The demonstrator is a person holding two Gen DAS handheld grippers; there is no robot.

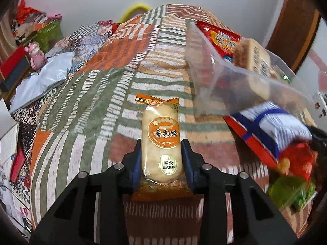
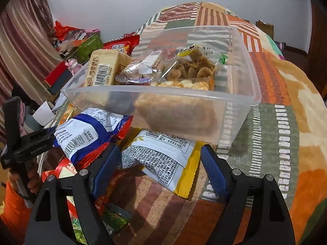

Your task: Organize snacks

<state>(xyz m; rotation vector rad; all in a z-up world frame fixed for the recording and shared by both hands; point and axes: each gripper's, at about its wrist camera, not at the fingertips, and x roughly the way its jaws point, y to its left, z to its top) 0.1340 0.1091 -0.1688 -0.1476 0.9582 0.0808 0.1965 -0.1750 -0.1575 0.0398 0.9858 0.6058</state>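
Rice cracker packet (image 1: 161, 143): clamped in your left claw (image 1: 161, 155), over the bed (image 1: 92, 94); long axis runs straight ahead, near end hidden; your right claw (image 2: 159, 169) gapes, empty; clear bin (image 2: 235, 114) contents partly blurred.

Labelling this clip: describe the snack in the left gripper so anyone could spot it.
On the patchwork blanket, left of the clear plastic bin, the left gripper pinches a rice cracker packet. Unlike the red and blue bags nearby, it is clear with orange ends and a round orange label.
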